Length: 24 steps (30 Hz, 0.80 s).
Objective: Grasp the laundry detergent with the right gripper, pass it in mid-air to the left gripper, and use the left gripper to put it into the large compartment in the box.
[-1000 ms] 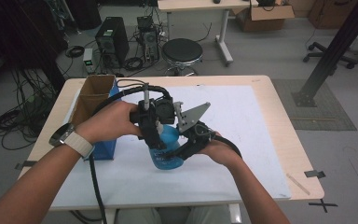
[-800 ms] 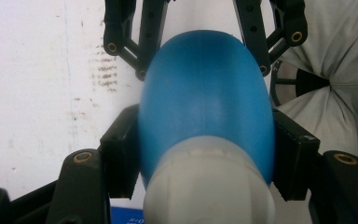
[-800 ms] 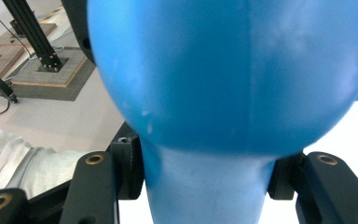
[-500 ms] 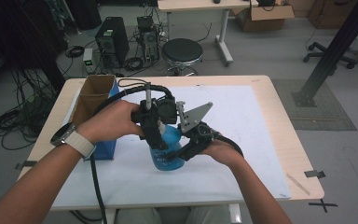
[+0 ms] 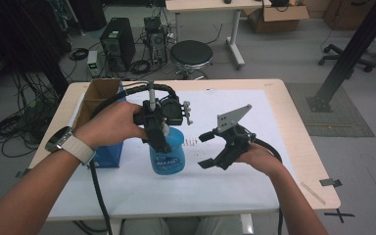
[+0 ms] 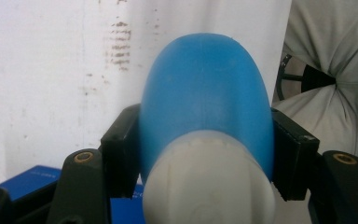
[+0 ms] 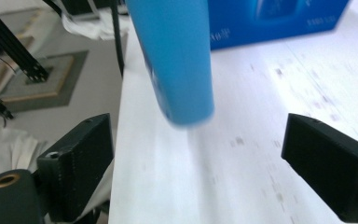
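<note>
A blue plastic bottle (image 5: 169,151) with a pale cap end (image 6: 209,186) is upright over the white sheet near the table's middle. My left gripper (image 5: 157,138) is shut on its upper part, a black pad on each side of the blue body (image 6: 205,102). My right gripper (image 5: 205,150) is to the right of the bottle and apart from it. Its jaws have just been opening and stand wide with nothing between them (image 7: 200,154). In the right gripper view the bottle (image 7: 177,60) leans ahead of the jaws. Whether its base touches the sheet I cannot tell.
A blue box (image 5: 108,152) with an open cardboard top stands left of the bottle, behind the left hand; it also shows beyond the bottle (image 7: 275,18). A white sheet (image 5: 259,161) covers most of the wooden table (image 5: 298,122). The person's lap lies past the near edge.
The right gripper was shut against the bottle's right side; it has let go, opened wide and drawn away to the right. The left gripper and bottle stayed put.
</note>
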Available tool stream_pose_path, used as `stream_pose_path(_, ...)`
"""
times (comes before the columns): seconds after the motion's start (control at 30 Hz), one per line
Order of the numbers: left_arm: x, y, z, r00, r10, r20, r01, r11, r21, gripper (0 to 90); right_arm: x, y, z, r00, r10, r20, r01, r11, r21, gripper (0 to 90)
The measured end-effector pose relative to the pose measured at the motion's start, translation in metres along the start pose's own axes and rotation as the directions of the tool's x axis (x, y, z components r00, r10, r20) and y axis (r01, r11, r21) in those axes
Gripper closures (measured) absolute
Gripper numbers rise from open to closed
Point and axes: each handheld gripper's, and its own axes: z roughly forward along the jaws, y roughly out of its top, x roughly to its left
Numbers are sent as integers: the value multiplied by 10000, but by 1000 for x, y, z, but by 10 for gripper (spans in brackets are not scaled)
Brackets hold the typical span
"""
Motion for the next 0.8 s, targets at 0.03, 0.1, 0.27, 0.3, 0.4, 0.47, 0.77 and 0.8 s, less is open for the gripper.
stream_pose_path(0.03, 0, 0, -2, 10000, -78, -50, 79, 9999, 98, 383, 1, -1, -4, 9999, 69, 98, -71, 9998, 164, 74)
stream_pose_path(0.1, 2, 0, -5, 9993, -338, -141, 340, 9993, 166, 382, 1, -3, -12, 9993, 147, 353, -166, 9984, 536, 62)
stream_pose_path(0.27, 8, -2, -16, 9935, -1047, -457, 1061, 9939, 297, 382, 4, -3, -34, 9959, 166, 885, -267, 9932, 1135, 47)
stream_pose_path(0.3, 9, -3, -19, 9915, -1199, -496, 1217, 9920, 338, 382, 6, -3, -38, 9953, 137, 963, -254, 9923, 1214, 45)
stream_pose_path(0.4, 13, -4, -27, 9825, -1740, -665, 1764, 9838, 321, 382, 10, -3, -50, 9932, 123, 1160, -306, 9870, 1578, 46)
stream_pose_path(0.47, 14, -5, -33, 9758, -2033, -807, 2063, 9780, 306, 382, 12, -4, -58, 9908, 92, 1350, -351, 9810, 1911, 47)
stream_pose_path(0.77, 26, -8, -54, 9285, -3572, -1012, 3607, 9325, 185, 382, 22, -8, -86, 9741, -256, 2245, -479, 9476, 3159, 49)
stream_pose_path(0.8, 27, -8, -56, 9229, -3693, -1092, 3733, 9275, 182, 382, 23, -9, -89, 9732, -262, 2284, -513, 9437, 3267, 49)
